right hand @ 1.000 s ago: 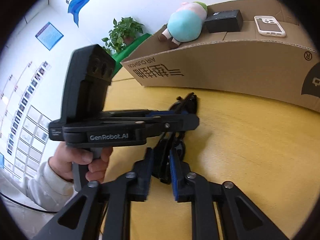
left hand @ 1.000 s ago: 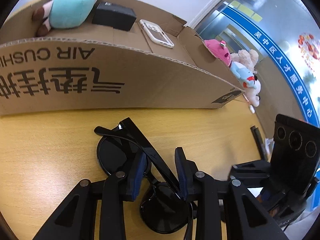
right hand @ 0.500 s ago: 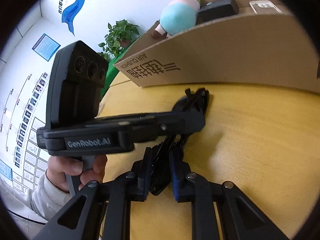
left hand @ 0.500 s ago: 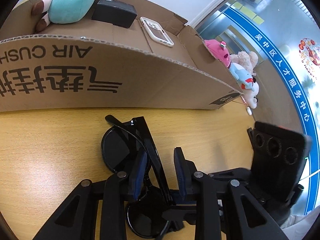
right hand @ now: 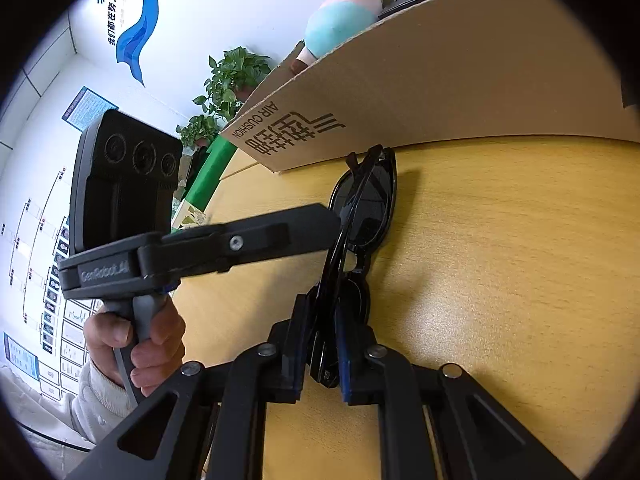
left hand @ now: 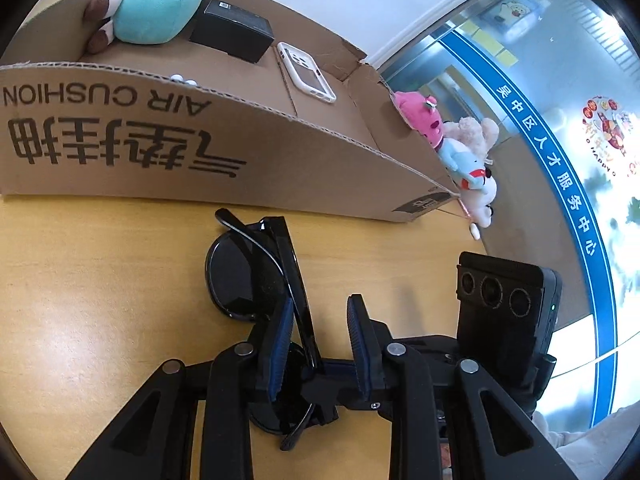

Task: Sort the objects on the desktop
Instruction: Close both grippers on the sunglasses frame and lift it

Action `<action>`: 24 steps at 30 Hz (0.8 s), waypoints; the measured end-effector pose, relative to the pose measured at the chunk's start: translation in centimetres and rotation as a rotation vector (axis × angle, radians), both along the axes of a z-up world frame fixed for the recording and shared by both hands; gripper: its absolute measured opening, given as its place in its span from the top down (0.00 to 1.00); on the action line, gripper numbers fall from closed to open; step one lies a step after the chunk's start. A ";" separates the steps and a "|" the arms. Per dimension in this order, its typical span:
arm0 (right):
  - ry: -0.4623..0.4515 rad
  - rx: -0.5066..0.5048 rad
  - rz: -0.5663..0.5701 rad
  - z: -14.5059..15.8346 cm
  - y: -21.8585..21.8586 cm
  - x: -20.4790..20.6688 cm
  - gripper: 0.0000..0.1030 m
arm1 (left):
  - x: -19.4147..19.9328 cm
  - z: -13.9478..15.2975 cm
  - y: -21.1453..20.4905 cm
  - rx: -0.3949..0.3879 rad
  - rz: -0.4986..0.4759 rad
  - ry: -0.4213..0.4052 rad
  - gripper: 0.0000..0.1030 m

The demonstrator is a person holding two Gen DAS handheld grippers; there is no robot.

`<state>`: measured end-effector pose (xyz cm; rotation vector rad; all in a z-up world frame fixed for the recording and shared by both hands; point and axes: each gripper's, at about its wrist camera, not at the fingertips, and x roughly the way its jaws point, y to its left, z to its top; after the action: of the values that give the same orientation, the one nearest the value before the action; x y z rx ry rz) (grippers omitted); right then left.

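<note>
Folded black sunglasses [left hand: 244,276] stand on edge on the yellow wooden table [left hand: 80,280], just in front of a cardboard box [left hand: 200,148]. My right gripper [right hand: 322,334] is shut on the near end of the sunglasses [right hand: 366,208]. My left gripper [left hand: 320,328] is open; the frame passes between its blue pads [left hand: 280,340], touching the left one. In the right wrist view the left gripper [right hand: 296,228] reaches in from the left against the sunglasses. The box holds a teal plush toy [left hand: 156,0], a black box [left hand: 232,30] and a white phone [left hand: 306,72].
Pink, beige and blue plush toys [left hand: 452,148] sit past the box's right corner. Green potted plants [right hand: 228,80] stand beyond the table's far left. A hand [right hand: 136,340] holds the left gripper's handle.
The sunglasses have risen off their flat lie and turned more upright in the right gripper. The left gripper has drawn back along the frame and stays open.
</note>
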<state>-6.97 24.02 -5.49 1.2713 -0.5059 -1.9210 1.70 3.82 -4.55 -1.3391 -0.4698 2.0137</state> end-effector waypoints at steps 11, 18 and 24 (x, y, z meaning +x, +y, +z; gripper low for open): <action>0.026 0.006 0.000 0.7 0.0 1.1 0.89 | 1.0 1.0 1.1 -0.031 -0.034 0.035 0.98; 0.001 0.007 0.001 0.3 0.4 1.2 0.88 | 1.0 -0.2 1.5 -0.030 -0.049 -0.008 0.97; -0.010 0.002 -0.010 0.0 1.0 0.9 0.88 | 1.2 -0.7 1.5 -0.004 -0.064 -0.035 0.97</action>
<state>-6.09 25.05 -5.46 1.2821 -0.5170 -1.9248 2.94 5.27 -5.27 -1.3767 -0.4337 1.9433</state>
